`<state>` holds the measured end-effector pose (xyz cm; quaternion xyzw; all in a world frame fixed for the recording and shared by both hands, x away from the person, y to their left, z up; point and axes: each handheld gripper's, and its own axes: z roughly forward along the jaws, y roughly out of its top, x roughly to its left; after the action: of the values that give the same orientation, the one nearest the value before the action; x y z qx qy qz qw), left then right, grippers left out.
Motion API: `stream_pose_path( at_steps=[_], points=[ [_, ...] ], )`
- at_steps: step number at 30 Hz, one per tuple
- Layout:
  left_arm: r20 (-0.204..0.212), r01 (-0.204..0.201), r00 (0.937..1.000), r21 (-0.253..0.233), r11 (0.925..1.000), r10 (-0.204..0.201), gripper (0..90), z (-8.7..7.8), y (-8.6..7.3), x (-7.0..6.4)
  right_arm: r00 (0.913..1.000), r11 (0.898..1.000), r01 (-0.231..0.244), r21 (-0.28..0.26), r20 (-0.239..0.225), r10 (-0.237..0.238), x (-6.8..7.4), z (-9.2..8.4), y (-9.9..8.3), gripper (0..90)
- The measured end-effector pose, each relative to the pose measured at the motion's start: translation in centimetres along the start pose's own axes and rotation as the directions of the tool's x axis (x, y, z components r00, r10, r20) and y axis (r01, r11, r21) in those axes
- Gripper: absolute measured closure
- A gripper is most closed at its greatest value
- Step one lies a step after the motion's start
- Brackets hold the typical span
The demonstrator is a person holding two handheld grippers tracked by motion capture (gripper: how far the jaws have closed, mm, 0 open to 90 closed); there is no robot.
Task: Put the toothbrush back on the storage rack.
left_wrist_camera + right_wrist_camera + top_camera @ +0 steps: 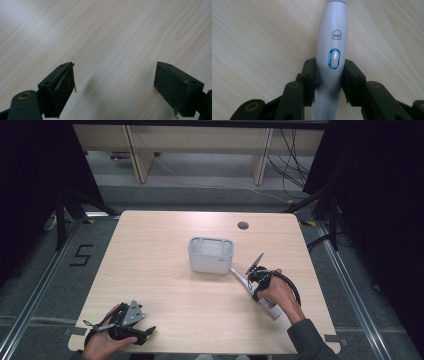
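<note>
A white electric toothbrush (243, 282) lies on the wooden table (150, 270), its thin end pointing toward a white rectangular holder (210, 255) at mid-table. My right gripper (256, 279) is shut on the toothbrush handle (331, 65); both jaws press its sides just below the blue-ringed button (334, 58). My left gripper (145, 334) rests at the table's near left corner, held in a hand. Its jaws stand wide apart over bare wood (115, 82) with nothing between them.
A round cable hole (243, 225) sits near the table's far edge. Beyond the table are wooden furniture legs (140, 155) and cables on the floor. Dark curtains flank both sides. A floor marking "5" (80, 255) lies left of the table.
</note>
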<state>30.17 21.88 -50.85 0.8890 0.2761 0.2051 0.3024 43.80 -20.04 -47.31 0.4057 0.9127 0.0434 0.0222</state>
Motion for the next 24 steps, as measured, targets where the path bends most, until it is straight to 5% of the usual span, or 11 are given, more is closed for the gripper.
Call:
stream_pose_path(
  at_steps=[2,5,7,9,12,15,18,24],
  points=[
    [-0.001,0.001,1.0,-0.001,1.0,-0.001,16.2,0.0,0.0,0.0,0.9993,1.0,0.031,-0.002,0.021,-0.031,-0.3,0.2,0.0,65.8],
    [-0.002,-0.002,1.0,0.0,1.0,0.002,16.2,0.0,0.0,0.0,0.9992,0.999,-0.036,0.023,0.016,0.036,0.1,-0.1,-0.1,66.2],
    [-0.002,0.0,1.0,0.0,1.0,0.0,16.2,0.0,0.0,0.0,0.9999,1.0,-0.009,0.001,0.014,0.008,-0.1,0.0,-0.1,66.2],
    [0.002,-0.008,1.0,0.002,1.0,0.008,16.2,-0.1,0.1,0.0,0.9988,0.999,-0.049,0.016,0.005,0.049,0.1,-0.2,-0.3,66.4],
    [-0.002,-0.001,1.0,0.0,1.0,0.001,16.2,0.0,0.0,0.0,1.0,1.0,-0.001,-0.019,0.001,0.001,-0.5,-0.3,-0.7,66.4],
    [0.0,-0.01,0.9999,0.002,0.9999,0.01,16.2,-0.1,0.1,0.1,0.9995,0.999,-0.031,-0.029,-0.004,0.031,-0.4,-0.6,-1.0,66.4],
    [-0.001,-0.003,1.0,0.001,1.0,0.003,16.2,0.0,0.0,0.0,1.0,0.999,0.004,-0.053,-0.003,-0.004,-1.0,-0.9,-1.4,66.4],
    [-0.002,-0.009,1.0,0.003,1.0,0.009,16.2,0.0,0.1,0.1,0.9992,0.991,-0.041,-0.125,-0.001,0.041,-1.8,-2.5,-2.3,66.5]
  ],
)
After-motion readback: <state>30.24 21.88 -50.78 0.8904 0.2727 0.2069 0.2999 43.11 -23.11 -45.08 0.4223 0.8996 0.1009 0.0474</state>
